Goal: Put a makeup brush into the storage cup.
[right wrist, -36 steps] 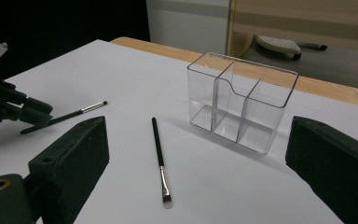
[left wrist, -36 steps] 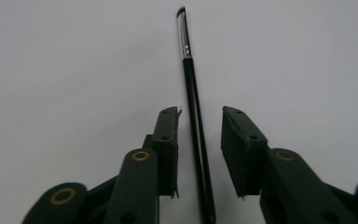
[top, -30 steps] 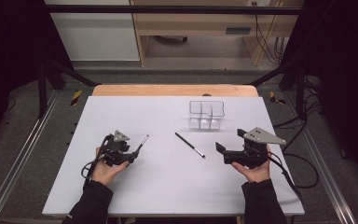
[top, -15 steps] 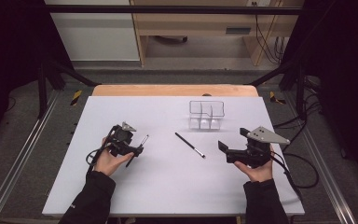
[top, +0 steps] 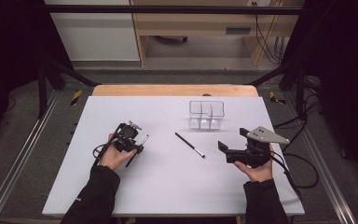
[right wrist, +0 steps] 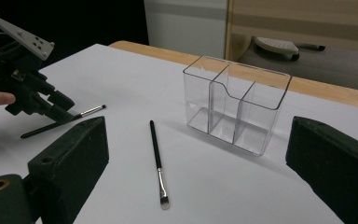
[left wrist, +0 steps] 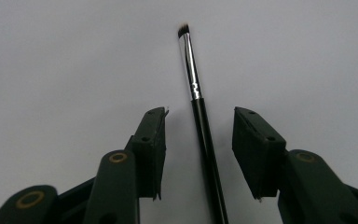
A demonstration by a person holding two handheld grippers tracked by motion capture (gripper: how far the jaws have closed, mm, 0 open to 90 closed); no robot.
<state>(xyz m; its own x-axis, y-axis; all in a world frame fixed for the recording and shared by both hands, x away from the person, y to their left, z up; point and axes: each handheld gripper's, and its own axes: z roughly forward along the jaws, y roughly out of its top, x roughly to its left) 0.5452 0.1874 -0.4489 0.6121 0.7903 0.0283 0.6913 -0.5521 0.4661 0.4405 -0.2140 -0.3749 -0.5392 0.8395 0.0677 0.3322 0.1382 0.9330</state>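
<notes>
Two makeup brushes are lying on the white counter (top: 168, 186). One brush (left wrist: 200, 116) is being straddled by the left tongs (left wrist: 199, 133), whose jaws have just been closing but aren't pinching it yet. The second brush (top: 190, 145) is lying near the clear organizer (top: 207, 115), apart from the right tongs (top: 223, 151), which are being held wide open over the counter.

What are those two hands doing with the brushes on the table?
A person holds a tool in each hand over a white table. The left tool sits around a thin black makeup brush lying flat; its jaws have just been closing, but the pads do not press on the brush yet. The right tool waits wide open with nothing in it. A second brush lies between the hands, and a clear three-part organizer, empty, stands farther back.
</notes>
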